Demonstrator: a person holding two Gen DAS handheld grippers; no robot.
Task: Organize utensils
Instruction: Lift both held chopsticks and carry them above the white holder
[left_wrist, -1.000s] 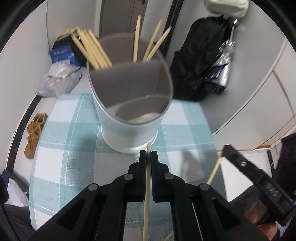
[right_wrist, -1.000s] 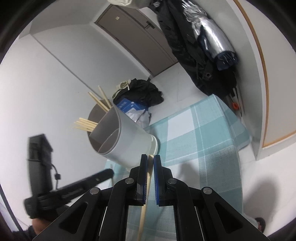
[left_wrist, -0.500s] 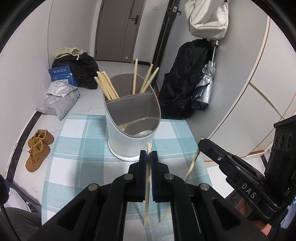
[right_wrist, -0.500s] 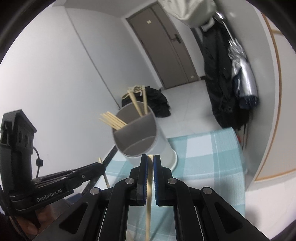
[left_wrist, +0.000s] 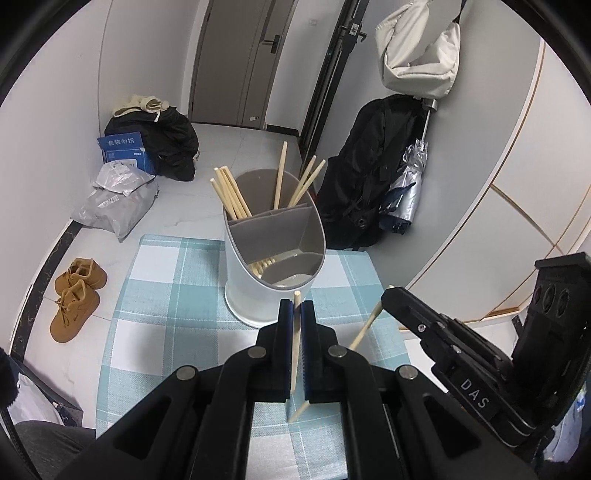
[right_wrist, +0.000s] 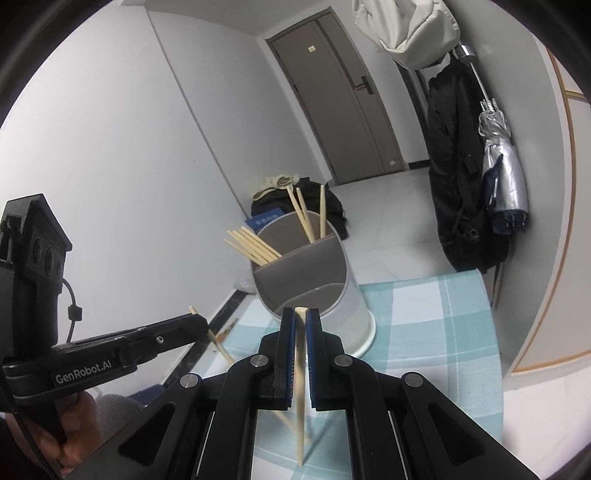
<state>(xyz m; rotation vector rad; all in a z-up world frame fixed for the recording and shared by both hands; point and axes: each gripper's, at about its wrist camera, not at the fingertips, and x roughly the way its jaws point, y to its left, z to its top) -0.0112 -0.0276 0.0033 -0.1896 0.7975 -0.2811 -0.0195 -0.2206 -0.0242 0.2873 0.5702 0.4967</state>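
A white utensil holder (left_wrist: 255, 288) (right_wrist: 343, 306) with grey dividers stands on the checked cloth, several wooden chopsticks (left_wrist: 231, 197) (right_wrist: 255, 247) leaning in its far compartments. My left gripper (left_wrist: 295, 306) is shut on one chopstick (left_wrist: 295, 354), held upright just in front of the holder's near rim. My right gripper (right_wrist: 301, 314) is shut on another chopstick (right_wrist: 301, 387), also upright and close to the holder. Each gripper shows in the other's view: the right one (left_wrist: 388, 295) at the right with its chopstick, the left one (right_wrist: 201, 321) at the left.
The teal and white checked cloth (left_wrist: 166, 295) (right_wrist: 436, 332) covers a small table. On the floor beyond lie tan boots (left_wrist: 75, 295), plastic bags (left_wrist: 114, 203) and a black bag (left_wrist: 162, 136). A black backpack (left_wrist: 369, 177) and umbrella (right_wrist: 502, 173) hang at the right wall.
Both grippers have risen and drawn back from the holder, which looks smaller and farther now. The right gripper has rolled upright. Each still holds its chopstick.
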